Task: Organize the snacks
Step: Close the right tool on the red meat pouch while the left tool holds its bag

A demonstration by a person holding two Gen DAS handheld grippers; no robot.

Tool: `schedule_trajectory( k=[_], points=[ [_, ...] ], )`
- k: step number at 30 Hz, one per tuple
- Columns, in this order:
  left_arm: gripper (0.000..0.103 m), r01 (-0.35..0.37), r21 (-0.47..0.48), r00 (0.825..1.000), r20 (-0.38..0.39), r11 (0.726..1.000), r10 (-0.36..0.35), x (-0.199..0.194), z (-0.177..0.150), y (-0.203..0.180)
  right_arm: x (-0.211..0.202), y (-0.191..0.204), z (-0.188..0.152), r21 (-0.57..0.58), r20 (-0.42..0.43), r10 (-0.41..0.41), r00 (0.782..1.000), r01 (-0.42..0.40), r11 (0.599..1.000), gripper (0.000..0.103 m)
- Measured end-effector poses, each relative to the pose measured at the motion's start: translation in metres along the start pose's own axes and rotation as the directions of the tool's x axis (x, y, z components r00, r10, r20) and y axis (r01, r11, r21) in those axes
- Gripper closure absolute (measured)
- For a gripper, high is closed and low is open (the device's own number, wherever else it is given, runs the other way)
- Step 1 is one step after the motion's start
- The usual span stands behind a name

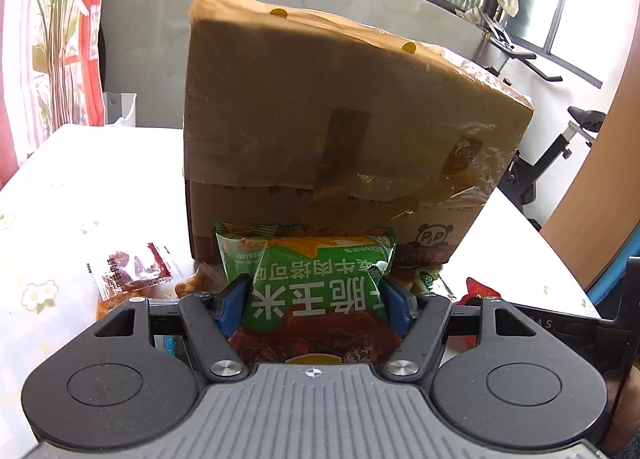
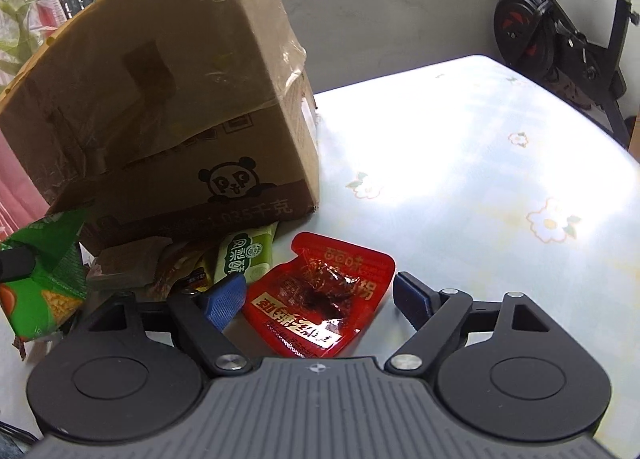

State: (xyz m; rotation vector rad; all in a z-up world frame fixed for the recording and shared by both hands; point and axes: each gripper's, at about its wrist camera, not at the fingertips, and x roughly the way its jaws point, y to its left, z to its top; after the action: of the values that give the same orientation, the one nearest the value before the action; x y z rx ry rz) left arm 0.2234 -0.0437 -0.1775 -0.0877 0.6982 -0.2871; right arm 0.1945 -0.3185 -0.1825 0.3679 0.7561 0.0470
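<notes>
green corn-snack bag (image 1: 316, 279): pinched between the blue pads of the left tongs (image 1: 316, 295), just in front of the cardboard box (image 1: 336, 107)
red pouch (image 2: 320, 295): flat on the worktop (image 2: 460, 163), near the box's front right corner
right tongs (image 2: 320, 299): spread wide, straddling the red pouch, gripping nothing
pale green packet (image 2: 244, 255): in a loose snack pile against the box front
clear sauce-colored packet (image 1: 132, 271): left of the box

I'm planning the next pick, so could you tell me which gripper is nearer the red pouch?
Right. The right gripper is open with its fingers either side of the red pouch; the left gripper is shut on the green corn snack bag, off to the left.
</notes>
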Motion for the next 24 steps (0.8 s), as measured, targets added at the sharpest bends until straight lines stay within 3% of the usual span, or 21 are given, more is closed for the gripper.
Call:
schedule_trajectory(
  k=[15, 21, 24],
  points=[
    [0.032, 0.006, -0.012, 1.000, 0.024, 1.000, -0.006, -0.007, -0.003, 0.005, 0.006, 0.029, -0.006, -0.137, -0.044, 0.080, 0.996, -0.086, 0.987, 0.027],
    [0.032, 0.007, -0.019, 1.000, 0.025, 1.000, -0.007, -0.007, -0.003, 0.007, 0.000, 0.024, -0.002, -0.119, 0.007, 0.024, 1.000, -0.023, 0.993, 0.027],
    [0.032, 0.009, -0.018, 1.000, 0.024, 1.000, -0.009, -0.006, -0.003, 0.008, 0.007, 0.021, 0.000, -0.107, -0.013, -0.008, 1.000, 0.007, 0.994, 0.027]
  ],
)
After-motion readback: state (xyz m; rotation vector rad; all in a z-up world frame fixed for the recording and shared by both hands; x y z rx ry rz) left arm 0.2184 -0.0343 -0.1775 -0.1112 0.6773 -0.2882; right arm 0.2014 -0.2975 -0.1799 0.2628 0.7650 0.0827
